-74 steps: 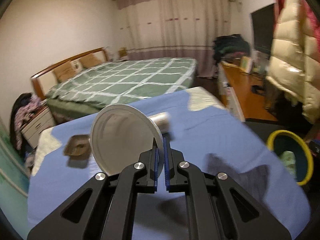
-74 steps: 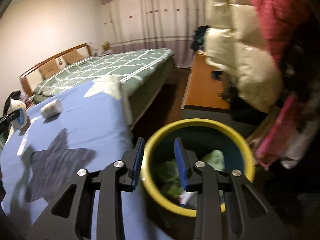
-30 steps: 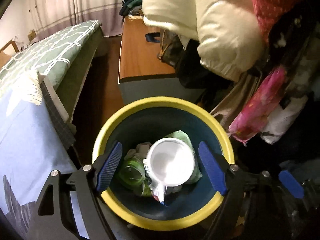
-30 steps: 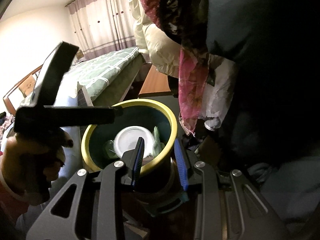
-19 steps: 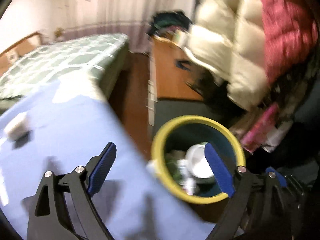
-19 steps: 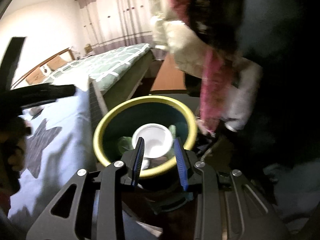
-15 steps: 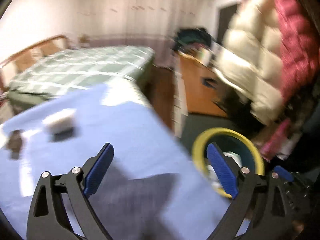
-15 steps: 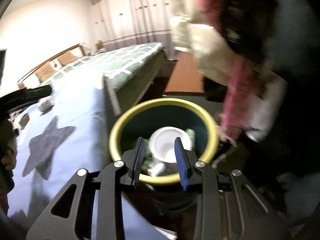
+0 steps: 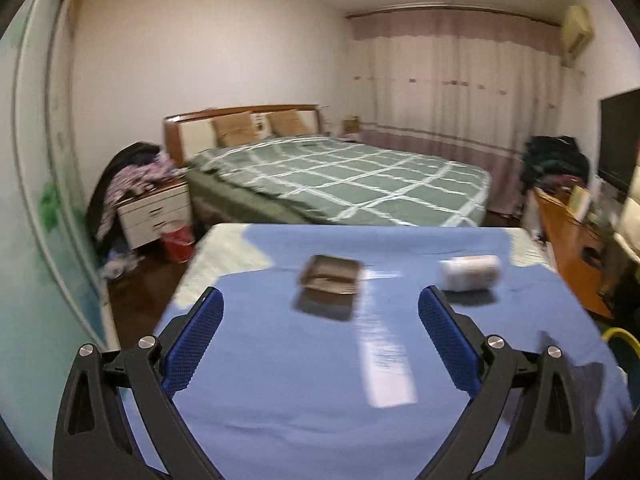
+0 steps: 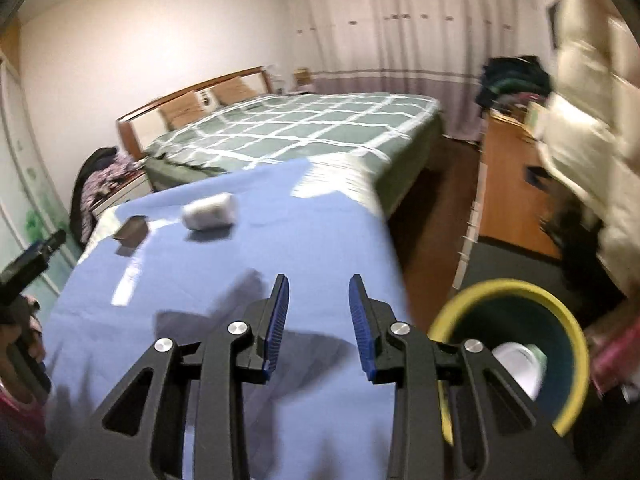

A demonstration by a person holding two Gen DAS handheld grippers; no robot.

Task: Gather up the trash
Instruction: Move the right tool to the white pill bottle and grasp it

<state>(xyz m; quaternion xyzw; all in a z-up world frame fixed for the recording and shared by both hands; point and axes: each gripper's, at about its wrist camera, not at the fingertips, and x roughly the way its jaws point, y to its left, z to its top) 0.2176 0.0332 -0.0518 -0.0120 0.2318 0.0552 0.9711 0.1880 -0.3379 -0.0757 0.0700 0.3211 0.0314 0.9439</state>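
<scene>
A small brown tray [image 9: 330, 280] and a white can on its side [image 9: 470, 273] lie on the blue-covered table [image 9: 320, 380]. My left gripper [image 9: 320, 336] is wide open and empty, above the table's near part, facing both. In the right wrist view the tray [image 10: 132, 232] and can [image 10: 210, 211] lie at the far left. My right gripper [image 10: 318, 320] is open and empty over the table's right edge. The yellow-rimmed bin [image 10: 568, 360] stands on the floor at its right, with a white plate [image 10: 516, 364] inside.
A green checked bed [image 9: 340, 176] stands beyond the table. A nightstand [image 9: 154, 214] with clothes is at the left, a wooden desk [image 9: 568, 240] at the right. Hanging jackets [image 10: 592, 120] crowd the space above the bin. The bin's rim [image 9: 618, 338] shows at the left view's right edge.
My left gripper dropped the white plate into the bin, opened wide, and swung back left over the table. My right gripper swung from the bin toward the table.
</scene>
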